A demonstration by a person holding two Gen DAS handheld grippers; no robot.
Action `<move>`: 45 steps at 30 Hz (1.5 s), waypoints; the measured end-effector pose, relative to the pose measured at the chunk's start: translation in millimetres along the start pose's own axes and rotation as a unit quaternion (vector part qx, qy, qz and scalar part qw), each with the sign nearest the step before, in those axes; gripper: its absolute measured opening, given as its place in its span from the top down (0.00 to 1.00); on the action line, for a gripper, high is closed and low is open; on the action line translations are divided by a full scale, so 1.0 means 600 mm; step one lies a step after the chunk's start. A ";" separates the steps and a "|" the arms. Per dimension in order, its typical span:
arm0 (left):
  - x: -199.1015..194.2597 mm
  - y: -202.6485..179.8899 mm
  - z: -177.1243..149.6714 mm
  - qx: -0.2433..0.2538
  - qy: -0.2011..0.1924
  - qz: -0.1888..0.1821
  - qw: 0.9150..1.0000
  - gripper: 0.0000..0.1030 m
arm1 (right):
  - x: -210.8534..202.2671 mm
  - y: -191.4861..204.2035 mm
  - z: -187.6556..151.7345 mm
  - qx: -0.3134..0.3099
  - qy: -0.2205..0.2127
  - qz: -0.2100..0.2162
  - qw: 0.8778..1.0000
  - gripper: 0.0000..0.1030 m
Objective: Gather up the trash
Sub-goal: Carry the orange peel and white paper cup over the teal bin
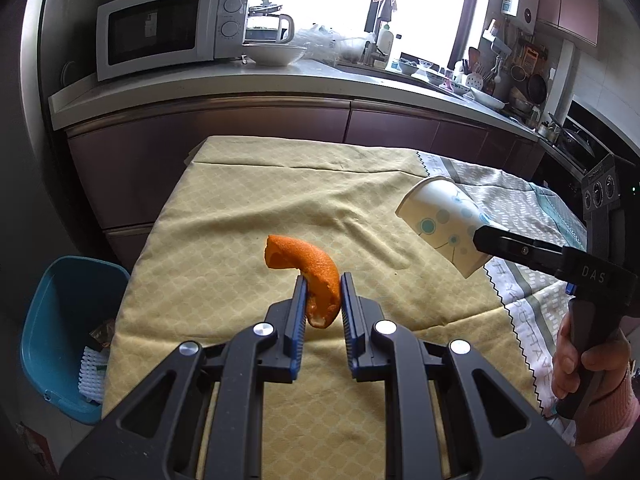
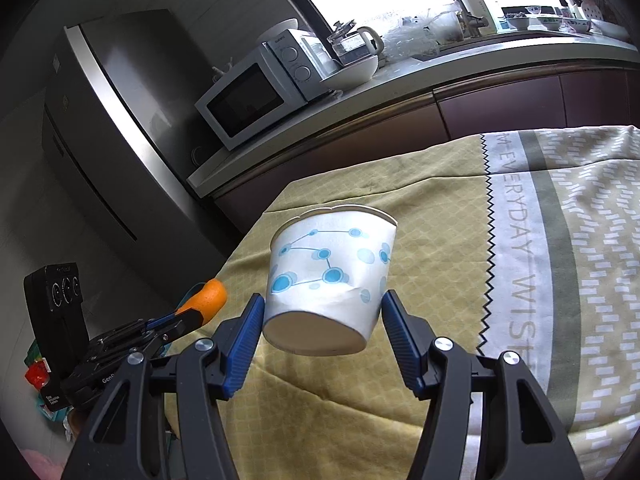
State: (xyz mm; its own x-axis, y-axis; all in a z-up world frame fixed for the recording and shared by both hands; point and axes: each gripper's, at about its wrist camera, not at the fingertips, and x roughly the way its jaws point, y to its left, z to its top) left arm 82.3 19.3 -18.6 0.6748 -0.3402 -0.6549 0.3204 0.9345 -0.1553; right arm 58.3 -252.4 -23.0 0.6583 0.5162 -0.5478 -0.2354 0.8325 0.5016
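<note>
Orange peel: a curved strip of orange peel [image 1: 310, 276] is pinched near its lower end between the blue pads of the left gripper [image 1: 323, 294], lifted above the table; its free end arcs up and left.
Peel handling: it looks light, bendy and a little slick, so a hold at mid-strip seems safer than at the tip.
Paper cup: a white paper cup [image 2: 334, 276] with blue dots is squeezed near its base by the right gripper [image 2: 323, 312], fingers spread to the cup's width, mouth tilted away and up.
Cup handling: it is thin-walled and shows a dent where it is held, so it probably crushes easily; the stiffer base ring is likely the best place to press.
Table: a yellow patterned cloth [image 1: 248, 216] lies under both grippers, with a grey lettered cloth [image 2: 560, 240] on the right side.
Bin: a blue bin [image 1: 60, 320] sits on the floor past the table's left edge, some rubbish inside.
Beyond: a counter with a white microwave [image 1: 160, 28].
</note>
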 end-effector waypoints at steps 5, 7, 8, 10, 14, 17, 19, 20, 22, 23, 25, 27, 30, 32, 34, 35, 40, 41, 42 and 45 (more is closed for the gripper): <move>-0.016 0.015 -0.004 -0.004 -0.006 0.008 1.000 0.84 | 0.015 0.021 -0.003 -0.006 0.007 0.010 1.000 0.43; -0.021 0.020 -0.006 -0.005 -0.008 0.012 1.000 0.84 | 0.021 0.031 -0.004 -0.009 0.011 0.015 1.000 0.43; -0.025 0.023 -0.008 -0.006 -0.009 0.013 1.000 0.84 | 0.025 0.036 -0.005 -0.012 0.013 0.017 1.000 0.43; -0.031 0.029 -0.010 -0.008 -0.012 0.016 1.000 0.84 | 0.031 0.046 -0.006 -0.016 0.017 0.022 0.999 0.43; -0.038 0.041 -0.009 -0.014 -0.015 0.020 1.000 0.84 | 0.040 0.055 -0.005 -0.024 0.024 0.030 0.999 0.43; -0.046 0.048 -0.012 -0.017 -0.017 0.024 0.999 0.84 | 0.047 0.061 -0.004 -0.027 0.030 0.035 0.999 0.43; -0.049 0.054 -0.013 -0.019 -0.018 0.026 0.999 0.84 | 0.051 0.065 -0.004 -0.031 0.033 0.039 0.998 0.43; -0.051 0.056 -0.013 -0.020 -0.018 0.027 0.999 0.84 | 0.052 0.066 -0.004 -0.032 0.034 0.041 0.998 0.43; -0.053 0.062 -0.013 -0.022 -0.019 0.029 0.999 0.84 | 0.059 0.072 -0.005 -0.035 0.038 0.043 0.998 0.43; -0.055 0.064 -0.013 -0.023 -0.020 0.030 0.999 0.84 | 0.061 0.075 -0.006 -0.036 0.040 0.045 0.998 0.43; -0.057 0.070 -0.014 -0.026 -0.020 0.031 0.999 0.84 | 0.067 0.081 -0.007 -0.038 0.043 0.048 0.997 0.43; -0.061 0.074 -0.016 -0.028 -0.021 0.034 0.999 0.84 | 0.072 0.088 -0.008 -0.040 0.046 0.051 0.997 0.43; -0.065 0.082 -0.018 -0.032 -0.023 0.036 0.999 0.84 | 0.084 0.095 -0.007 -0.042 0.051 0.057 0.996 0.43; -0.068 0.088 -0.020 -0.035 -0.024 0.037 0.998 0.84 | 0.090 0.102 -0.007 -0.045 0.053 0.060 0.996 0.43; -0.070 0.096 -0.021 -0.038 -0.024 0.040 0.998 0.84 | 0.096 0.109 -0.008 -0.048 0.057 0.063 0.995 0.43; -0.071 0.100 -0.022 -0.040 -0.024 0.041 0.998 0.84 | 0.099 0.113 -0.008 -0.050 0.058 0.064 0.995 0.43; -0.079 0.119 -0.026 -0.049 -0.027 0.049 0.997 0.84 | 0.115 0.134 -0.010 -0.060 0.064 0.071 0.994 0.43; -0.081 0.123 -0.027 -0.051 -0.028 0.052 0.997 0.84 | 0.119 0.139 -0.010 -0.062 0.065 0.074 0.993 0.43; -0.082 0.127 -0.028 -0.053 -0.028 0.053 0.997 0.84 | 0.122 0.143 -0.010 -0.065 0.066 0.076 0.993 0.43; -0.089 0.136 -0.031 -0.058 -0.030 0.058 0.996 0.84 | 0.132 0.156 -0.009 -0.072 0.070 0.081 0.992 0.43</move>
State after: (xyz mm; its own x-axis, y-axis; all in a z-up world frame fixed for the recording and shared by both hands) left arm 60.4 115.8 -10.0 0.7425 -0.2320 -0.6284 0.1614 0.9724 -0.1683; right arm 84.7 -132.9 -22.9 0.4998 0.6597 -0.5612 -0.4355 0.7515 0.4956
